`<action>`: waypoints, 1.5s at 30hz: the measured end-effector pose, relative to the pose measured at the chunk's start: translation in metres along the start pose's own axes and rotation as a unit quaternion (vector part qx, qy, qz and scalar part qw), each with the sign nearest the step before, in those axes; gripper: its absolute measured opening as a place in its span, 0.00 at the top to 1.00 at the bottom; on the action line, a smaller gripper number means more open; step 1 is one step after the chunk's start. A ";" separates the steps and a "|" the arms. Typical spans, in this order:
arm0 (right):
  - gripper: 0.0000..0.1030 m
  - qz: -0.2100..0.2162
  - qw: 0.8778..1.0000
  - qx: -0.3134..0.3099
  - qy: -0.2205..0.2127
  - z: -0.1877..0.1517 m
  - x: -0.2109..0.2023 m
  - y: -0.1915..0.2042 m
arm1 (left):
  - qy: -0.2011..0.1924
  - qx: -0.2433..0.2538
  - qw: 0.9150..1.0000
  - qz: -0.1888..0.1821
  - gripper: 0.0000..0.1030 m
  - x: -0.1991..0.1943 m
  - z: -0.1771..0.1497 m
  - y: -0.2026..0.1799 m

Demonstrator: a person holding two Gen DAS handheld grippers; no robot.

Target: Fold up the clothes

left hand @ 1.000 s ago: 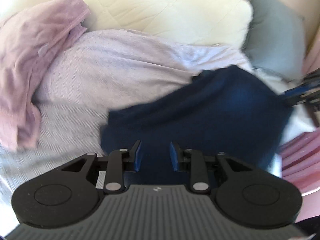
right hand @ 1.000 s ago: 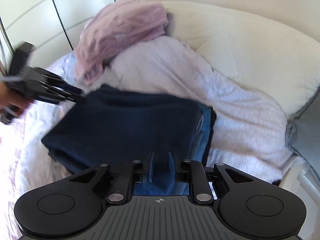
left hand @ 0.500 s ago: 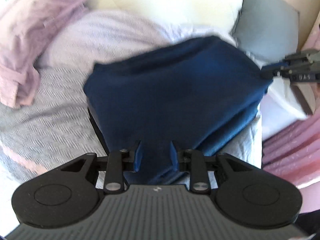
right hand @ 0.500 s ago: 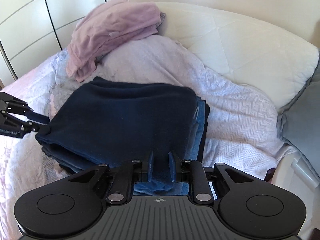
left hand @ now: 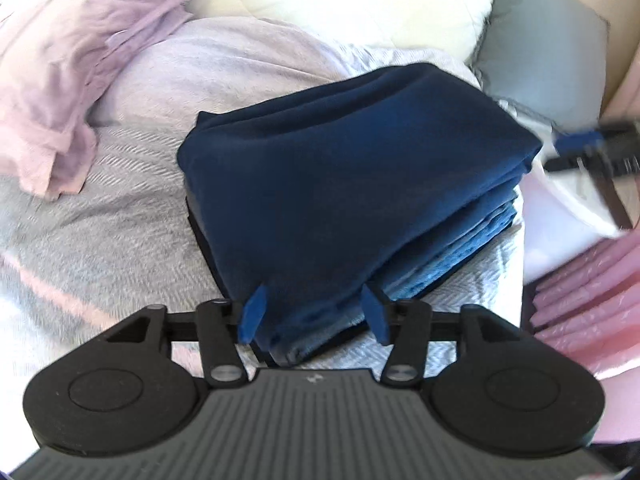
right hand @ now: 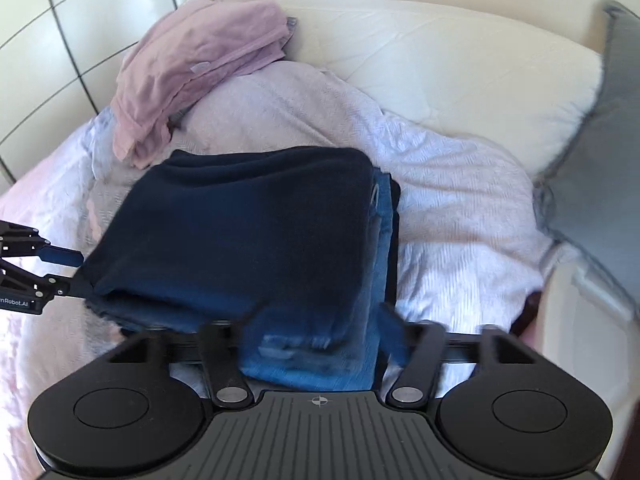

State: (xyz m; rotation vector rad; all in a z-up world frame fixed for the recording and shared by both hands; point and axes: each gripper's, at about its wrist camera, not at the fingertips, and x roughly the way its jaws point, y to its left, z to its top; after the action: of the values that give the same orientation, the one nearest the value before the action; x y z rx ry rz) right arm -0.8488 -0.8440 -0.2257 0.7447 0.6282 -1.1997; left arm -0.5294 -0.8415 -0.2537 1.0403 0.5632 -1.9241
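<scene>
Though both grippers' fingers are spread, left gripper (left hand: pixel 314 314) and right gripper (right hand: pixel 322 338) flank the soft, floppy navy garment (left hand: pixel 352 168); pinch folded corners.

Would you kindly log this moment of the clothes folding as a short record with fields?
surface: bed with a pale lilac blanket
folded item: navy garment, folded flat on top of a stack
beneath it: lighter blue folded fabric
unfolded item: pink garment, crumpled at the head of the bed
left gripper: jaws open, either side of the stack's near corner
right gripper: jaws open, blurred
pillows: cream pillow, grey cushion
</scene>
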 end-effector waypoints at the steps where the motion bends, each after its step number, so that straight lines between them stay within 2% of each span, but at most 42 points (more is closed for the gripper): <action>1: 0.33 -0.001 1.000 0.010 0.002 -0.008 -0.007 0.006 | -0.003 -0.003 1.000 0.001 0.42 -0.007 -0.004 -0.004; 2: 0.32 -0.003 1.000 0.022 0.006 -0.017 -0.013 0.013 | -0.006 -0.006 1.000 0.003 0.40 -0.014 -0.007 -0.007; 4: 0.32 -0.008 0.998 0.056 0.015 -0.036 -0.026 0.025 | -0.012 -0.012 1.000 0.005 0.29 -0.027 -0.014 -0.014; 6: 0.32 -0.009 0.995 0.092 0.021 -0.055 -0.040 0.036 | -0.017 -0.018 1.000 0.008 0.24 -0.041 -0.021 -0.021; 9: 0.32 -0.012 0.991 0.132 0.025 -0.076 -0.061 0.053 | -0.026 -0.026 0.999 0.012 0.23 -0.061 -0.032 -0.032; 16: 0.32 -0.044 0.987 0.156 -0.005 -0.102 -0.110 0.090 | -0.056 -0.036 0.997 0.029 0.22 -0.110 -0.068 -0.052; 20: 0.32 -0.049 0.985 0.163 -0.025 -0.115 -0.135 0.109 | -0.069 -0.023 0.996 0.049 0.22 -0.137 -0.090 -0.066; 28: 0.31 -0.083 0.982 0.161 -0.049 -0.136 -0.169 0.150 | -0.078 -0.042 0.995 0.044 0.22 -0.162 -0.120 -0.080; 34: 0.31 -0.057 0.990 0.126 -0.037 -0.135 -0.178 0.169 | -0.084 -0.050 0.994 0.044 0.22 -0.174 -0.122 -0.089; 40: 0.31 -0.073 0.991 0.105 -0.047 -0.129 -0.189 0.184 | -0.088 -0.062 0.993 0.047 0.22 -0.185 -0.120 -0.096; 45: 0.31 -0.070 0.992 0.096 -0.046 -0.122 -0.190 0.192 | -0.090 -0.080 0.992 0.044 0.22 -0.189 -0.121 -0.097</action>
State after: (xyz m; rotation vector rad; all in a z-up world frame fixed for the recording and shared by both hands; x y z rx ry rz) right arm -0.7161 -0.6009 -0.1210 0.8108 0.4993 -1.4292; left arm -0.5025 -0.6153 -0.1636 0.7679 0.5497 -1.8408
